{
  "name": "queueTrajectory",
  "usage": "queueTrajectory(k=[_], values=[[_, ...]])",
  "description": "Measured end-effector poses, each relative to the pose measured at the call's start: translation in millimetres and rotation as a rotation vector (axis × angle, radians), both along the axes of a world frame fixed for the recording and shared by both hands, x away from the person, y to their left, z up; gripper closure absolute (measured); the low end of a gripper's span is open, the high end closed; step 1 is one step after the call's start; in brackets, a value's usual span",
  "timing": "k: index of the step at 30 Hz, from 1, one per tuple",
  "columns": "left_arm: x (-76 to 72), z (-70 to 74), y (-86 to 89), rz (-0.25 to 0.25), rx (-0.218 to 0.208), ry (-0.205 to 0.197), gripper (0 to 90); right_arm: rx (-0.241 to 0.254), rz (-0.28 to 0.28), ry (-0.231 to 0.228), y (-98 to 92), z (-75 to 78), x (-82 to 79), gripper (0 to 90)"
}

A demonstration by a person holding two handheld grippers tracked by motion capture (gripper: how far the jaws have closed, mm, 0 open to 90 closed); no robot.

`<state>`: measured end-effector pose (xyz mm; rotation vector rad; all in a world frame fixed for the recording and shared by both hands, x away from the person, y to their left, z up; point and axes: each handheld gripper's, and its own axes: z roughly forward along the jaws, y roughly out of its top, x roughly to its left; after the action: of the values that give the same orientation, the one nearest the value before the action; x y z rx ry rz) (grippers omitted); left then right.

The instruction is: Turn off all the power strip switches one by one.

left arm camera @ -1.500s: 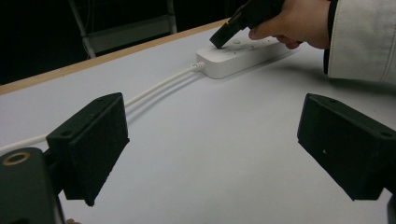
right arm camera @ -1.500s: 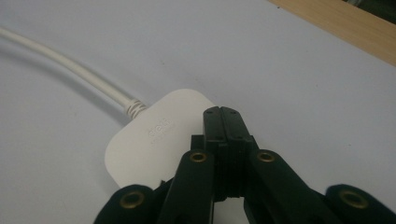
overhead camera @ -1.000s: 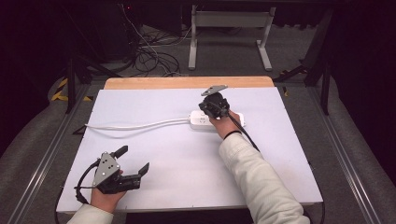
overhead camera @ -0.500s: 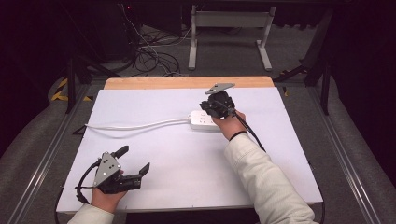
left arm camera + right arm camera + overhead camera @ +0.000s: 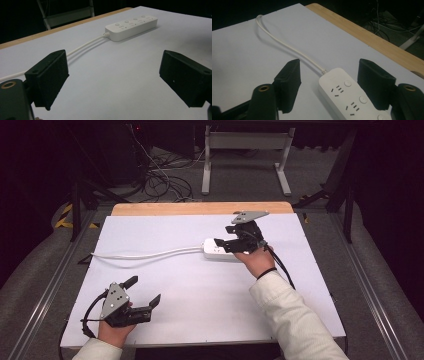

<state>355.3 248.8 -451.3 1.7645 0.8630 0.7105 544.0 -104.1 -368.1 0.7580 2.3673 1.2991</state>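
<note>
A white power strip lies on the white table top right of centre, and its white cable runs off to the left edge. My right gripper hovers just over the strip's cable end, pointing left. Its jaws have just been opening. In the right gripper view the strip lies below and between the spread jaws of the right gripper, which do not touch it. My left gripper rests open near the front left of the table with nothing in it. In the left gripper view the left gripper faces the distant strip.
The white table cover ends in a wooden strip at the far edge. Behind the table, dark cables lie on the floor next to a metal stand. Metal rails flank the table.
The right gripper has lifted off the power strip and its jaws have spread apart. The left hand and gripper have stayed put.
</note>
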Motion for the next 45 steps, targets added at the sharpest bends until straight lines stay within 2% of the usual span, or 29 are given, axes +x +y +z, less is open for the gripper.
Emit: queueTrajectory(k=[5, 11, 17, 19, 22, 26, 30, 37, 41, 45], values=[[0.1, -0.1, -0.7, -0.001, -0.002, 0.002, 9.2, 0.023, 0.0, -0.027, -15.6, 5.5, -18.0, 21.9], [0.0, 0.0, -1.0, 0.0, -0.001, 0.0, 9.2, 0.063, 0.012, -0.054, -35.7, 6.3, -40.0, 16.6], [-0.2, 0.1, -1.0, -0.001, 0.001, 0.0, 9.1, 0.08, 0.044, -0.069, -53.8, -1.5, -57.6, 11.6], [-0.5, 0.3, -1.0, 0.001, 0.001, 0.0, 9.1, 0.082, 0.037, -0.067, -59.8, -5.3, -62.8, 6.2], [-0.6, 0.3, -1.4, 0.0, 0.004, -0.001, 9.0, 0.07, 0.034, -0.067, -68.2, -11.1, -70.4, 4.7], [-0.6, 0.5, -1.8, -0.002, 0.007, -0.003, 9.0, 0.098, 0.032, -0.066, -80.9, -20.7, -80.5, 2.2], [-0.5, 0.5, -2.0, -0.003, 0.009, -0.005, 8.9, 0.115, 0.025, -0.055, -92.3, -31.2, -89.0, 0.6], [-0.7, 0.6, -2.0, -0.003, 0.003, -0.003, 8.9, 0.117, 0.018, -0.037, -105.8, -50.2, -102.4, 0.5], [-0.7, 0.6, -1.9, -0.008, 0.006, 0.0, 8.9, 0.118, 0.01, -0.001, -111.9, -62.7, -107.1, 0.5], [-0.7, 1.3, -0.7, -0.01, 0.004, -0.001, 8.9, 0.128, 0.004, 0.055, -118.3, -76.6, -107.9, 0.1]])
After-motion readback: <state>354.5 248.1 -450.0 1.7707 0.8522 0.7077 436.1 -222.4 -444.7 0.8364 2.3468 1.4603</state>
